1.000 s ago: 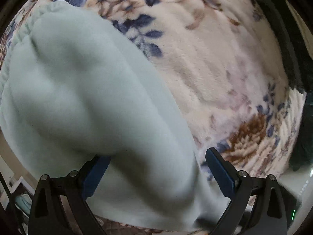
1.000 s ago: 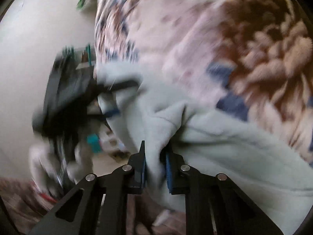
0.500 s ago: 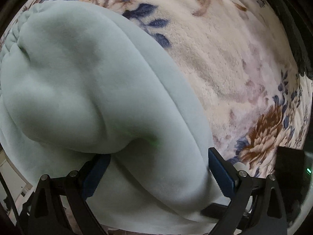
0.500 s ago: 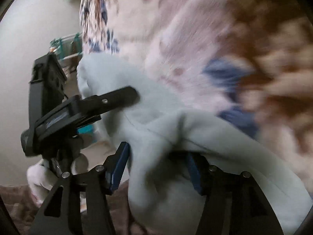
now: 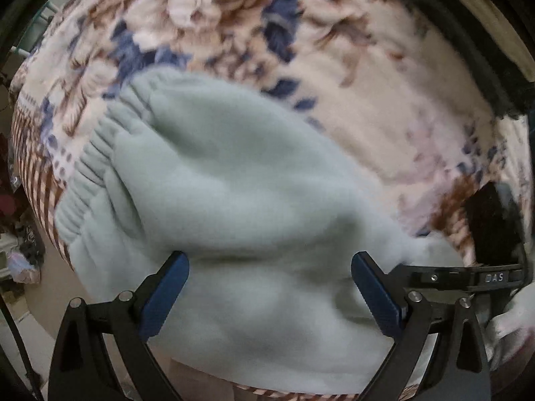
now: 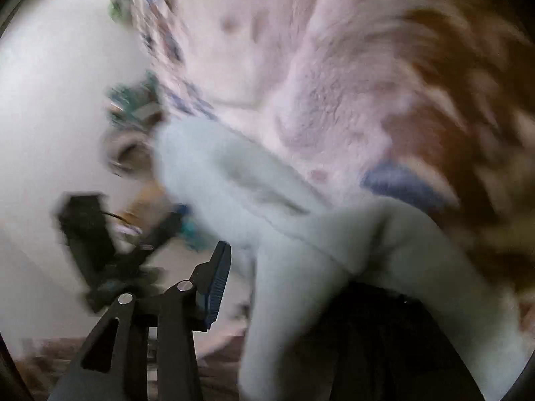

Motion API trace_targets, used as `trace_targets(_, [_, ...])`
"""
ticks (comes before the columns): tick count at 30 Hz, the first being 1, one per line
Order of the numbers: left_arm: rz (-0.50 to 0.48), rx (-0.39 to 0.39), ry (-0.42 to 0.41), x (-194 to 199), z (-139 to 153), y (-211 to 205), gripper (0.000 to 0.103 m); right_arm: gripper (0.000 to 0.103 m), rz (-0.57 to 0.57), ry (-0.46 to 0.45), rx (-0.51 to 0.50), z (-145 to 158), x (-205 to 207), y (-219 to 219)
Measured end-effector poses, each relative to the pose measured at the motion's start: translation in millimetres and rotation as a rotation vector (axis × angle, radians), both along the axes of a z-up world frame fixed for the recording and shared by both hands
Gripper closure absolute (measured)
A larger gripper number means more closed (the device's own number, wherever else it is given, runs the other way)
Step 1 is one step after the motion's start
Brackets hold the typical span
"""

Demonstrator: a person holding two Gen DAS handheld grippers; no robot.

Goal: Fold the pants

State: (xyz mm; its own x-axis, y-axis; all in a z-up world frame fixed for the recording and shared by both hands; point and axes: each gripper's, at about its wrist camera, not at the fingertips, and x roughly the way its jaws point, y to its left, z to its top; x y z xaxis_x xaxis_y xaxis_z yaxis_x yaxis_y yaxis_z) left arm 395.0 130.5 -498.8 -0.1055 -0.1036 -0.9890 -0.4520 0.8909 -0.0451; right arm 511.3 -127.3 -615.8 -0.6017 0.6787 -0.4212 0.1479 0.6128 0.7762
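Pale mint fleece pants (image 5: 254,200) lie bunched on a floral blanket (image 5: 367,100), their ribbed waistband (image 5: 97,153) at the left. My left gripper (image 5: 271,287) hangs straight above them, open wide, holding nothing. My right gripper (image 5: 468,277) reaches in from the right at the pants' edge. In the right wrist view a fold of the pants (image 6: 334,260) drapes over the right gripper (image 6: 267,267) and hides one finger. Its jaws are closing with the cloth between them, but a thin gap shows beside the visible blue pad (image 6: 217,284). The left gripper (image 6: 100,250) is a dark blur at left.
The blanket's edge (image 5: 50,200) drops off at the left, with floor and clutter (image 5: 23,250) below it. A dark strip (image 5: 468,50) borders the blanket at the upper right. A pale wall (image 6: 50,117) fills the left of the right wrist view.
The left gripper has risen, so more pants and blanket show. The right gripper let go of its pinched fold, opened wide, sank lower, and now has narrowed again around the cloth.
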Motion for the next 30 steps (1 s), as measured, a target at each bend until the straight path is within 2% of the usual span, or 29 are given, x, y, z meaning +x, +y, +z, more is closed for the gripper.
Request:
trace_targets(1, [-0.003, 0.003, 0.008, -1.1, -5.7, 0.3, 0.004, 0.087, 0.040, -0.027, -0.056, 0.0, 0.8, 17.7])
trace_targets(2, [-0.015, 0.014, 0.019, -2.8, -10.6, 1.9, 0.004, 0.088, 0.051, -0.068, -0.125, 3.3, 11.8, 15.2])
trace_targets(5, [-0.048, 0.031, 0.016, -8.7, -22.0, 5.6, 0.004, 0.089, 0.028, -0.237, -0.244, 29.0, 59.4, 5.9])
trace_targets(9, [-0.062, 0.027, 0.059, -14.7, -40.0, 8.1, 0.004, 0.088, 0.010, -0.164, -0.255, 31.1, 69.0, -10.7])
trace_targets(11, [-0.048, 0.009, 0.060, -13.7, -44.4, 8.9, 0.004, 0.087, -0.045, -0.055, -0.206, 28.5, 68.8, -25.3])
trace_targets(13, [-0.044, -0.003, 0.053, -13.0, -43.5, 12.4, 0.004, 0.087, -0.172, 0.131, -0.135, 9.2, 66.2, -38.4])
trace_targets(16, [-0.050, -0.001, 0.057, -16.0, -37.5, 24.2, 0.004, 0.088, -0.242, 0.108, -0.219, 7.9, 82.9, -68.9])
trace_targets(18, [-0.047, 0.002, 0.056, -12.3, -40.0, 16.8, 0.004, 0.087, -0.311, 0.077, -0.255, 12.6, 100.1, -91.1])
trace_targets(20, [-0.030, -0.012, 0.053, -9.6, -41.1, 7.7, 0.004, 0.087, -0.323, -0.066, -0.350, 37.4, 120.0, -110.5])
trace_targets(21, [-0.024, -0.017, 0.045, -8.9, -38.8, 5.9, 0.004, 0.082, -0.307, -0.084, -0.343, 42.0, 123.5, -111.0])
trace_targets(22, [-0.019, -0.020, 0.033, -9.8, -35.0, 5.7, 0.004, 0.058, -0.272, -0.106, -0.334, 50.5, 125.0, -109.2])
trace_targets(24, [-0.012, -0.033, 0.002, -9.6, -24.4, 3.0, 0.004, 0.023, -0.142, -0.182, -0.314, 69.8, 121.3, -97.2])
trace_targets(27, [-0.022, -0.039, -0.033, -7.2, -11.0, -4.8, 0.004, 0.025, 0.018, -0.240, -0.336, 77.7, 100.0, -79.3])
trace_targets(29, [-0.022, -0.045, -0.051, -6.0, -4.8, -6.4, 0.004, 0.041, 0.116, -0.279, -0.388, 68.0, 78.5, -66.3])
trace_targets(30, [-0.026, -0.041, -0.058, -4.9, -2.6, -7.0, 0.004, 0.043, 0.151, -0.302, -0.434, 60.5, 75.8, -69.4])
